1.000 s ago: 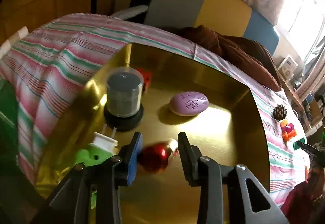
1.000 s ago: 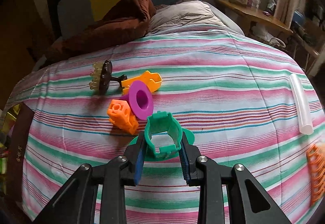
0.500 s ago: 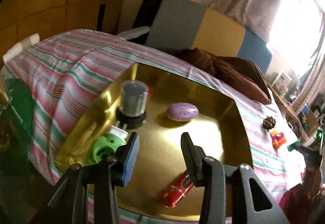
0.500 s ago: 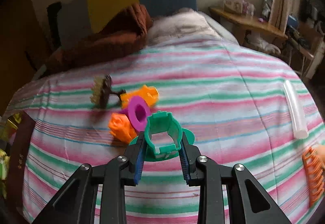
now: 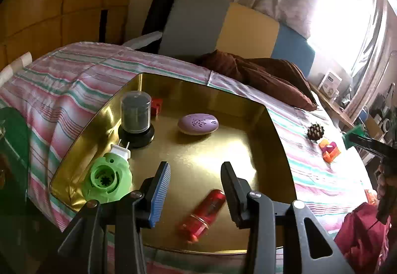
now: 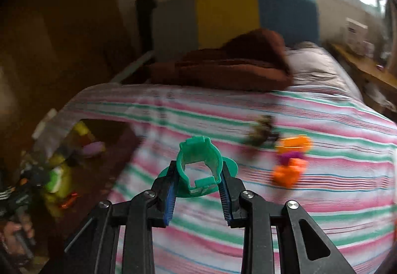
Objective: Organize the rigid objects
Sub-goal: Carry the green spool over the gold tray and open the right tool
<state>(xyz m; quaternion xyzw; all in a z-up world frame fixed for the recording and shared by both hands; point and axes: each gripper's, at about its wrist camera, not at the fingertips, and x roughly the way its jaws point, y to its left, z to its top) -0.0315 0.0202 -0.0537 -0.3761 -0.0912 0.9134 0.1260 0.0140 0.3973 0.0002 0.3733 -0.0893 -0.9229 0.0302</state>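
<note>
A green plastic ring piece point(image 6: 199, 166) is clamped between the jaws of the right gripper point(image 6: 198, 183) and is held clear above the striped bedspread point(image 6: 322, 199), with an orange toy point(image 6: 289, 172) and a dark bristled object point(image 6: 263, 130) lying on the cloth to its right. The gold tray point(image 5: 280, 130) is seen at the far left of that blurred view. In the tray lie a red cylinder point(image 5: 204, 214), a purple soap point(image 5: 198, 123), a green plug-in device point(image 5: 108, 178) and a clear-domed container point(image 5: 136, 113). The left gripper point(image 5: 196, 194) hangs over the red cylinder, jaws parted and empty. The carry step is judged to be in hand; next, the ring piece would need to be brought over a bare part of the tray and released.
</note>
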